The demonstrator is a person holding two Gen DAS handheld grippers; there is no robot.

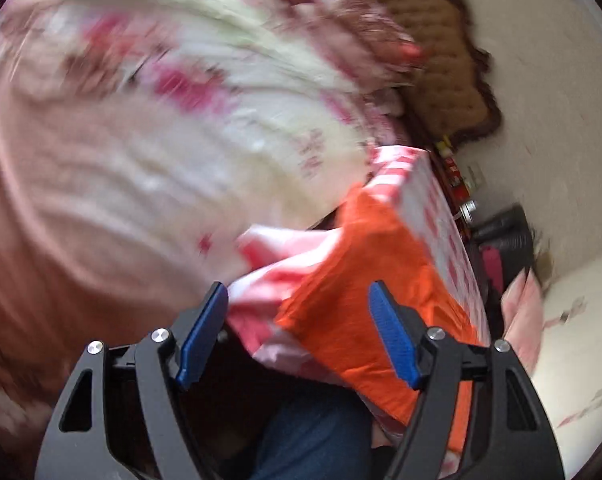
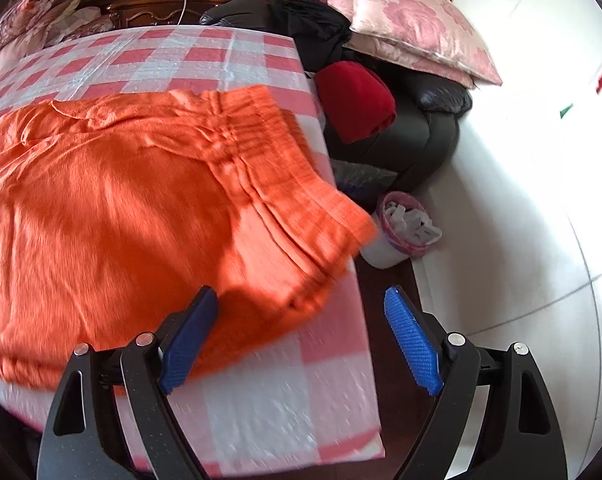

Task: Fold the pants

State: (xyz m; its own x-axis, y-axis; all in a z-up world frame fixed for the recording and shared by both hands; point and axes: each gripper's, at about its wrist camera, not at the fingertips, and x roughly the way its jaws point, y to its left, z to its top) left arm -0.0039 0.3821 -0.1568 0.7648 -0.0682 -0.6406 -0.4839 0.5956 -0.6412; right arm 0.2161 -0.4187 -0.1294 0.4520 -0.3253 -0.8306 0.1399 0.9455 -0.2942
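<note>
Orange pants (image 2: 141,208) flat on checked table (image 2: 285,392), long axis running left; right gripper (image 2: 301,340) nearest waistband corner, jaws apart, empty; left gripper (image 1: 297,332) also apart, empty

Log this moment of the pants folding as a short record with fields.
garment: orange pants, spread flat, waistband toward the table's right edge
surface: table with a red and white checked cloth
left hand-held gripper: open, nothing between its blue pads, pants just beyond them
right hand-held gripper: open, above the near hem of the pants, holding nothing
beside the table: small bin on the floor, dark sofa with a pink pillow
image quality: left wrist view is motion-blurred
</note>
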